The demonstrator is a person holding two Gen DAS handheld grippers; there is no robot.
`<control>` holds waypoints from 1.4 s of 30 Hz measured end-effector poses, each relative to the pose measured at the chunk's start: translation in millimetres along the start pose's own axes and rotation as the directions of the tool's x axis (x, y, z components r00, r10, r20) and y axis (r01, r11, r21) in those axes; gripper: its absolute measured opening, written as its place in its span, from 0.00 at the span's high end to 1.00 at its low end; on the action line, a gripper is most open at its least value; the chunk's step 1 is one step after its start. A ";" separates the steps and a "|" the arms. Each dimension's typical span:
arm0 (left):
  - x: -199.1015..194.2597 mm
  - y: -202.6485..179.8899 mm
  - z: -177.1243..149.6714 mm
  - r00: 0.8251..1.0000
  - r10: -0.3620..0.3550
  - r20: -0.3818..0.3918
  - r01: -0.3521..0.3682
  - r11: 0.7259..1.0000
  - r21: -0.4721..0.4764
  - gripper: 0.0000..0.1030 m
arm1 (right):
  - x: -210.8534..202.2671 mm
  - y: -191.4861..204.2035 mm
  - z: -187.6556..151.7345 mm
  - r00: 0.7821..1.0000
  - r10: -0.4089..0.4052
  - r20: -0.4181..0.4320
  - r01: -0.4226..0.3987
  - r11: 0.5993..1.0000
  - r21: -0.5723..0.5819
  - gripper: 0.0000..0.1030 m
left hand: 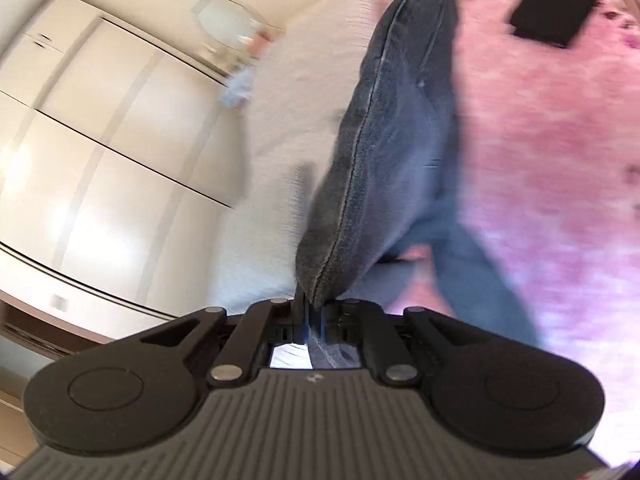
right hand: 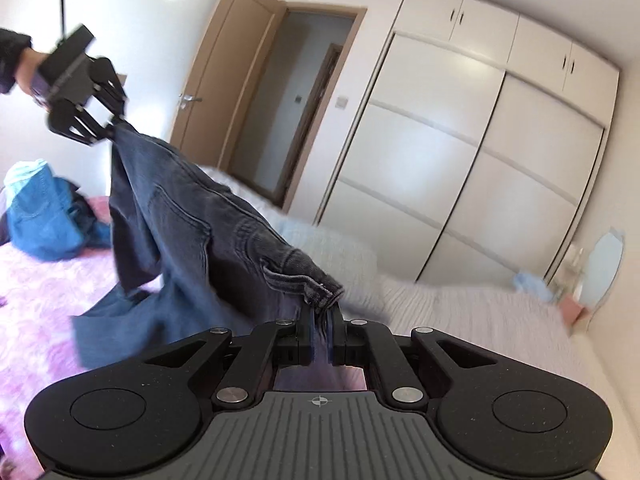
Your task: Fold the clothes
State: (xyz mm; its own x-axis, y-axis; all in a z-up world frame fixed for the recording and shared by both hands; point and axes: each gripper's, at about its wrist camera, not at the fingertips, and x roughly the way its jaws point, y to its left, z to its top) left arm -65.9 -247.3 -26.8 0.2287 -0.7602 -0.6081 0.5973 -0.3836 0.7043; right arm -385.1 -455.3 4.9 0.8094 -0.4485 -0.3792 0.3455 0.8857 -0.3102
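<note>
A pair of dark blue jeans hangs stretched in the air between both grippers, above the bed. My right gripper is shut on the waistband end near a belt loop. My left gripper is shut on the other end of the jeans, along a seam; the same gripper shows at the upper left of the right wrist view, held by a hand in a dark sleeve. The legs sag down and touch the pink bedspread.
A folded black garment lies on the pink bedspread. A heap of lighter blue clothes sits at the bed's far side. White pillows, a white wardrobe, a wooden door and an oval mirror surround the bed.
</note>
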 end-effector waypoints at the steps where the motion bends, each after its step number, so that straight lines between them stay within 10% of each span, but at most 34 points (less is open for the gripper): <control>1: -4.9 -25.5 -0.7 0.998 -0.058 -0.011 0.058 0.998 -0.020 0.96 | -3.1 6.8 -18.9 0.999 0.003 -0.048 -0.001 1.000 0.021 0.96; 4: 3.2 -109.5 -2.3 0.964 -0.264 -0.041 0.258 0.958 -0.122 0.96 | -6.3 25.9 -81.5 0.975 0.015 -0.222 0.011 0.993 0.115 0.95; 6: 18.9 -170.1 -2.8 0.910 -0.407 -0.080 0.388 0.904 -0.180 0.93 | -5.4 39.2 -126.8 0.927 0.031 -0.373 0.036 0.984 0.172 0.95; 10: 40.2 -261.1 -15.5 0.759 -0.635 -0.144 0.598 0.767 -0.232 0.88 | -4.7 62.6 -202.4 0.732 0.067 -0.678 0.088 0.977 0.192 0.95; 12: 38.5 -267.3 -18.3 0.737 -0.659 -0.146 0.616 0.745 -0.255 0.88 | -9.2 68.3 -220.1 0.628 0.051 -0.777 0.109 0.982 0.153 0.95; 14: 35.9 -258.8 -21.6 0.749 -0.645 -0.155 0.590 0.754 -0.287 0.87 | -14.1 66.8 -216.7 0.617 0.040 -0.786 0.137 0.978 0.157 0.95; 19: 41.5 -214.6 -44.8 0.841 -0.492 -0.226 0.397 0.843 -0.362 0.78 | 19.7 79.1 -189.7 0.699 0.115 -0.706 0.110 0.958 0.266 0.95; 23: 51.3 -184.3 -75.3 0.880 -0.366 -0.301 0.259 0.903 -0.342 0.60 | 75.5 98.4 -158.2 0.768 0.184 -0.614 -0.016 0.963 0.268 0.30; 25: 56.4 -176.5 -96.9 0.883 -0.334 -0.330 0.231 0.921 -0.313 0.53 | 97.9 117.1 -136.1 0.798 0.222 -0.560 -0.092 0.964 0.251 0.27; 32: 110.1 -146.1 -195.5 0.882 -0.315 -0.351 0.256 0.945 -0.206 0.48 | 156.2 209.6 -104.2 0.772 0.319 -0.550 -0.286 0.947 0.148 0.27; 42: 227.6 -89.9 -323.8 0.941 -0.246 -0.231 0.271 0.959 0.083 0.47 | 193.3 320.9 -106.8 0.669 0.268 -0.693 -0.173 0.963 0.205 0.27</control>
State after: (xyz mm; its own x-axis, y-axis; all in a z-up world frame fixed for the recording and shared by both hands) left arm 181.3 -216.1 -347.2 0.2456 -0.5000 -0.8304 0.5712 -0.6175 0.5407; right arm -168.5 -270.7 -261.1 0.3050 -0.1459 -0.9411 0.2898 0.9555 -0.0542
